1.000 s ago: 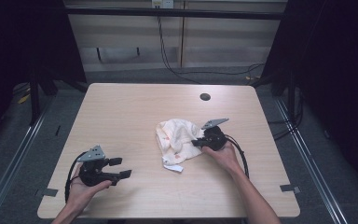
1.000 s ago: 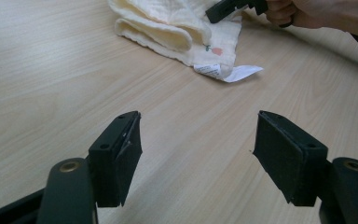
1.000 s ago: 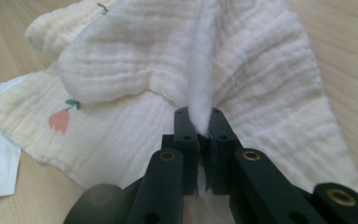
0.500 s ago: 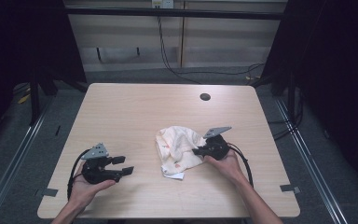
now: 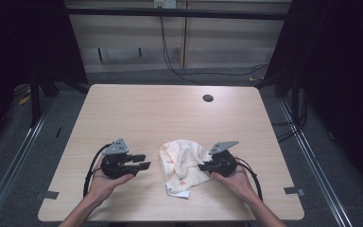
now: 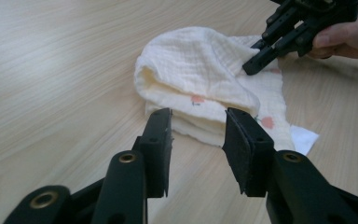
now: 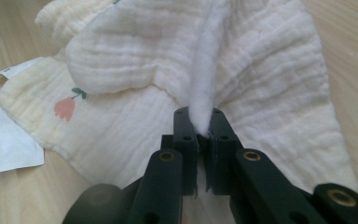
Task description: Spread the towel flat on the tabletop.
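A soft cream cloth point(image 5: 184, 161) of crinkled, gauze-like weave lies crumpled on the near middle of the worktop point(image 5: 170, 113), between the two hands. Its folds are rounded and thick, and small orange flower prints with green stems show on the flatter layer below. A smooth white label point(image 7: 9, 144) sticks out from one corner and lies flat on the wood.

The right gripper point(image 7: 200, 126) is clamped on a raised ridge of the cloth: the fabric is squeezed thin between the black, matte jaws, which stand almost together.

The left gripper point(image 6: 196, 135) is just beside the cloth's folded edge and does not touch it. Its jaws have just been closing; they stand partly apart, with nothing between the flat rubber-like pads.

The worktop is pale wood with fine straight grain, rounded corners and a round dark hole point(image 5: 208, 98) at the far side.
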`<control>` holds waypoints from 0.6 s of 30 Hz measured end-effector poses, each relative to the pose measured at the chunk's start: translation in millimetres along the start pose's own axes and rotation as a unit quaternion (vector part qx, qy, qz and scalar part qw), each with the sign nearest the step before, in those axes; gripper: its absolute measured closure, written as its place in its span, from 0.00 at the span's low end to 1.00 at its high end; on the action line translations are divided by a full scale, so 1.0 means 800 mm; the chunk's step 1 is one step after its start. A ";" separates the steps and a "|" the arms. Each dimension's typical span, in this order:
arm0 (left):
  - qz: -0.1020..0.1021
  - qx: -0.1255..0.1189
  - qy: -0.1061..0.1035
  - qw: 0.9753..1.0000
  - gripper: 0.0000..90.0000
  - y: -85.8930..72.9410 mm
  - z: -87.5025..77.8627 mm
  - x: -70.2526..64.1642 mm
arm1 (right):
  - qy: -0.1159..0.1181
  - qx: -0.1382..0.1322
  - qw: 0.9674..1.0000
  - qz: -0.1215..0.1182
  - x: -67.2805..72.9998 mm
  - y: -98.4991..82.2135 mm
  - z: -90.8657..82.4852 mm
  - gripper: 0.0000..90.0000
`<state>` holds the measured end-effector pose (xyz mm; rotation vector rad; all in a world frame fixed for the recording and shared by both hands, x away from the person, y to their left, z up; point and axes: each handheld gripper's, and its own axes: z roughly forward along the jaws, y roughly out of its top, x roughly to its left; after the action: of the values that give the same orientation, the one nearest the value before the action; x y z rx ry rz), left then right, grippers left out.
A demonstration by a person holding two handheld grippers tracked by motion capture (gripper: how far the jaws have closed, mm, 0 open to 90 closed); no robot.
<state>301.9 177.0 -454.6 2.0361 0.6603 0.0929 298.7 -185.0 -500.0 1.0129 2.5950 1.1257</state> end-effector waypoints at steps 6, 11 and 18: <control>0.001 0.007 -0.012 1.000 0.73 -0.004 0.016 -0.003 | -0.003 -0.011 1.000 0.003 0.009 -0.011 -0.014 0.72; -0.009 0.016 -0.010 1.000 0.69 -0.011 0.014 -0.001 | -0.008 -0.053 0.999 0.004 0.012 -0.004 -0.037 0.63; -0.011 0.021 -0.006 1.000 0.62 -0.015 0.016 -0.001 | 0.016 -0.079 0.997 -0.012 0.038 0.011 -0.045 0.65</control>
<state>299.9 171.7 -471.3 2.0679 0.6837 0.0545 266.6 -182.8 -464.7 0.9344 2.4889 1.3266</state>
